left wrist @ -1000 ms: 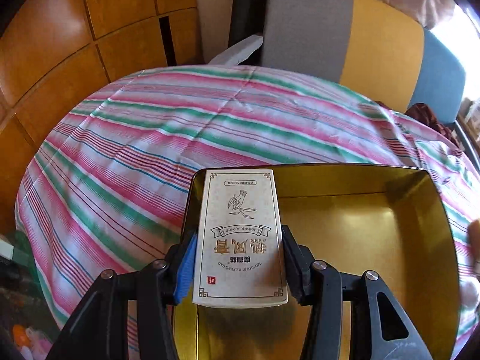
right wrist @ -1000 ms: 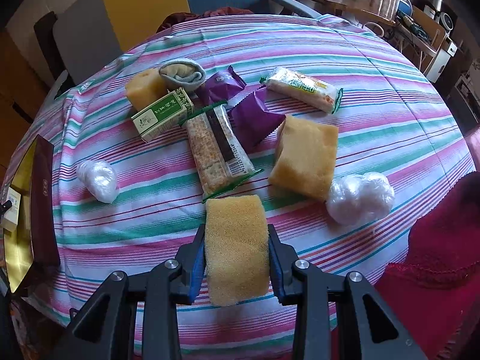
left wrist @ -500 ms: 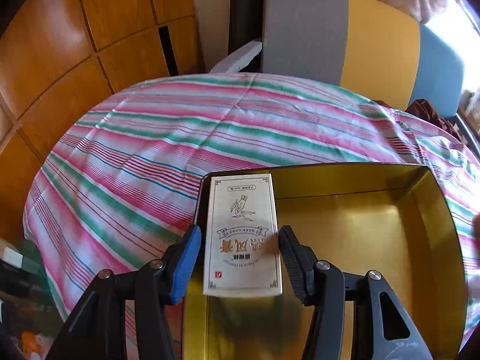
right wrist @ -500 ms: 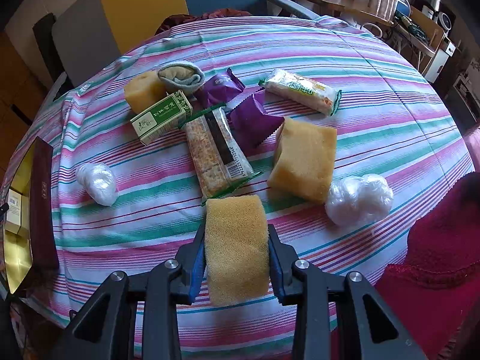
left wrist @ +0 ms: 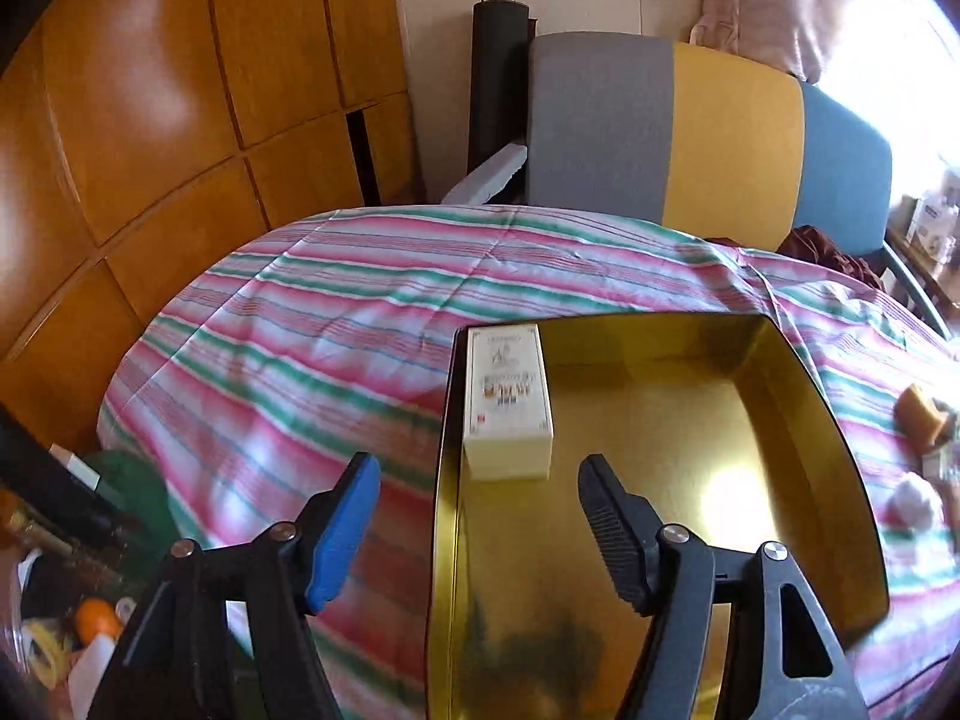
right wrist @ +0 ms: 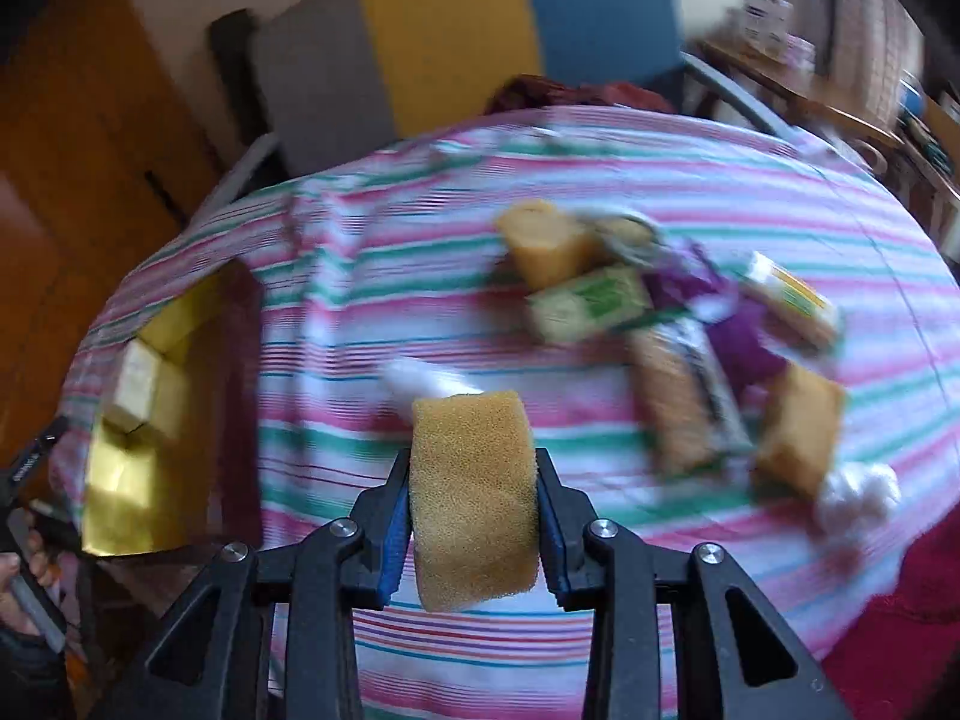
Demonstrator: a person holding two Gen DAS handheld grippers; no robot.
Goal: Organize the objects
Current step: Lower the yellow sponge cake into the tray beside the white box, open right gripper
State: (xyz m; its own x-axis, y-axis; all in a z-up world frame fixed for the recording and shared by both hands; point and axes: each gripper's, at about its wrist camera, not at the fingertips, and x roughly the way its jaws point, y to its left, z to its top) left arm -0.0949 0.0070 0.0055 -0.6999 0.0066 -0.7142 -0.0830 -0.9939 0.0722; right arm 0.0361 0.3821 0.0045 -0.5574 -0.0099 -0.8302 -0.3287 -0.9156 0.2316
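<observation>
Striped tablecloth (left wrist: 312,324): one cream box (left wrist: 507,402) in one gold tray (left wrist: 798,396).

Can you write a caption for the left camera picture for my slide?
Open left tool above the gold box, cream carton lying inside.

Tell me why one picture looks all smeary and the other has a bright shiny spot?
Right wrist view: motion blur smears the snacks and striped cloth, while the sponge in the right gripper stays sharp. Left wrist view: mostly sharp, with glare on the gold box floor and a washed-out window corner.
</observation>
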